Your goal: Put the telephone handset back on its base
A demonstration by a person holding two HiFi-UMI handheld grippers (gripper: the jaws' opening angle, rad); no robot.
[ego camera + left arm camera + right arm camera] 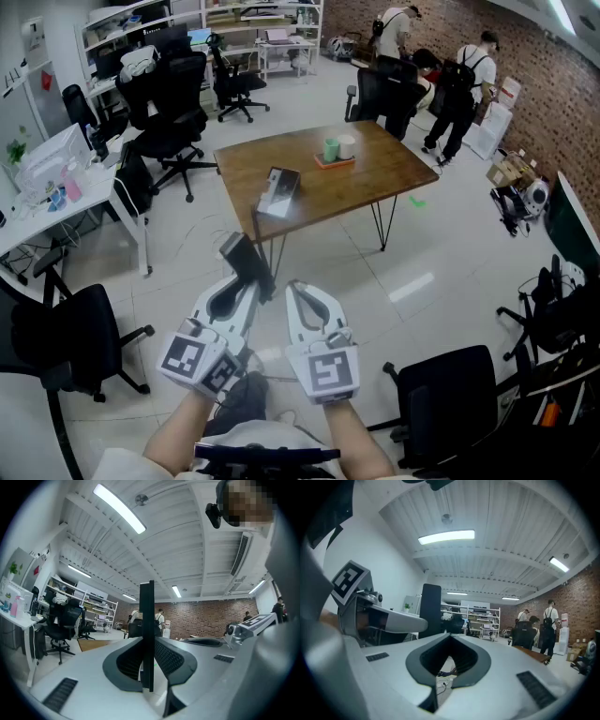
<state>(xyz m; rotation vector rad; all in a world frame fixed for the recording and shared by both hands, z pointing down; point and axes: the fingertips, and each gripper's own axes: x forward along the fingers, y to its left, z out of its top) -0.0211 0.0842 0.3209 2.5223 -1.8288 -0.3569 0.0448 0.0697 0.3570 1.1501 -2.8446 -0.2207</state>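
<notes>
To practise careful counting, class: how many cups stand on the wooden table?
2. A green cup and a white cup stand side by side on the orange tray, towards the far side of the table. None seem hidden.

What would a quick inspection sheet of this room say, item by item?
Surface: wooden table, ahead of the grippers.
Job's things: handset held off the table; base at the table's near left edge.
Clutter: orange tray with green cup and white cup.
Grippers: left gripper shut on the handset; right gripper shut, empty.
Cables: loose cable on the floor.
Surroundings: office chairs, people, brick wall.
</notes>
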